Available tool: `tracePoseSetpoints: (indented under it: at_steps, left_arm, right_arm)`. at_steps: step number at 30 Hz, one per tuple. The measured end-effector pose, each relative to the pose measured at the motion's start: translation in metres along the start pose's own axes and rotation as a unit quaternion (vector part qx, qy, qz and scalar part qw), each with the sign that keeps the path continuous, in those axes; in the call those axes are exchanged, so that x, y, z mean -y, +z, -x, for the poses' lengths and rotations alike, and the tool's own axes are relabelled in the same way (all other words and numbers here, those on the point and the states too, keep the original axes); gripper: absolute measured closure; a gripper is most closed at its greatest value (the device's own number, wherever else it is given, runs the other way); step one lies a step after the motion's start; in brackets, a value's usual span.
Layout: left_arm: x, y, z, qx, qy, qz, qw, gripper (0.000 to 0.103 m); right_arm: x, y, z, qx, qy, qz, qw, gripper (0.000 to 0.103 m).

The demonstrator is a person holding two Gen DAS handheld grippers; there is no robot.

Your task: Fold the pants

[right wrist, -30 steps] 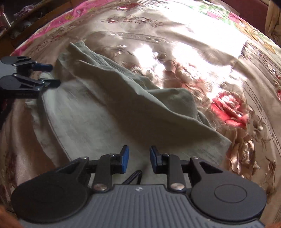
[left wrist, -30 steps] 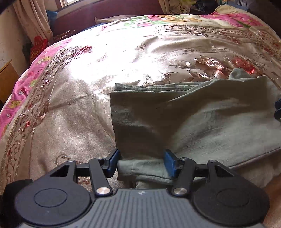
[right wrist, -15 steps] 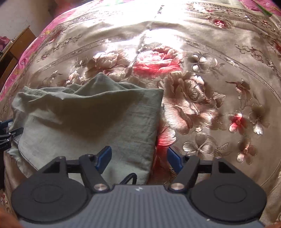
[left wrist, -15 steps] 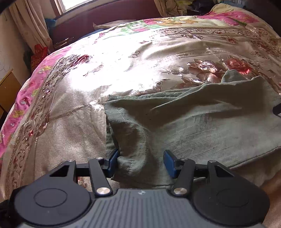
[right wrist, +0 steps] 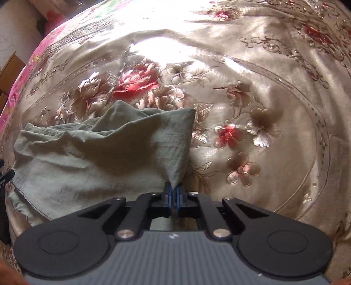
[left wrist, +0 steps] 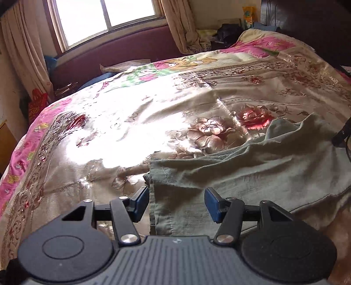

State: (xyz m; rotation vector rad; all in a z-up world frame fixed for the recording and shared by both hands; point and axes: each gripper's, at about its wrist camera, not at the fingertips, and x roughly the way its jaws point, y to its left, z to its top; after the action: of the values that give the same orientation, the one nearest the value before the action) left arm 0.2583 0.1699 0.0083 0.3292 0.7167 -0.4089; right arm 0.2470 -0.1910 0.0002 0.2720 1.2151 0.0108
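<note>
Since a moment ago the right gripper (right wrist: 172, 195) has snapped its jaws together on the near right corner of the pants (right wrist: 92, 157); half a second back those jaws stood wide over the cloth. Now the blue pads are clenched on a pinch of green fabric that rises out of them toward 12 o'clock. The left gripper (left wrist: 177, 205) has pulled back too, so more of the room shows behind the bed. Its jaws are spread apart, released, with the hemmed left edge of the pants lying between them, close by the left pad but not pressed.

From the jaws outward, the pants lie folded and rumpled on the bedspread (left wrist: 136, 122), a shiny cover with red and pale flowers. In the left view they stretch from 6 o'clock toward 3 o'clock. Beyond, at 12 o'clock, are a dark red headboard (left wrist: 122, 52), a bright window (left wrist: 105, 15) and curtains (left wrist: 182, 24).
</note>
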Motion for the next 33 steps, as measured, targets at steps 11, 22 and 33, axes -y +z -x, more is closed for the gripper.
tracePoseSetpoints:
  at_steps: [11, 22, 33]
  left_arm:
    - [0.084, 0.016, -0.005, 0.017, -0.025, -0.055, 0.998, 0.033]
    - [0.088, -0.011, -0.046, -0.075, -0.016, 0.034, 0.9965, 0.033]
    - [0.079, -0.012, -0.041, -0.059, -0.039, 0.028, 0.997, 0.033]
  right_arm:
    - [0.048, -0.022, -0.012, 0.009, 0.041, -0.043, 0.998, 0.06]
    - [0.02, -0.005, 0.027, 0.034, 0.051, -0.003, 0.998, 0.098]
    - [-0.103, 0.022, 0.019, 0.054, 0.031, 0.08, 0.995, 0.098]
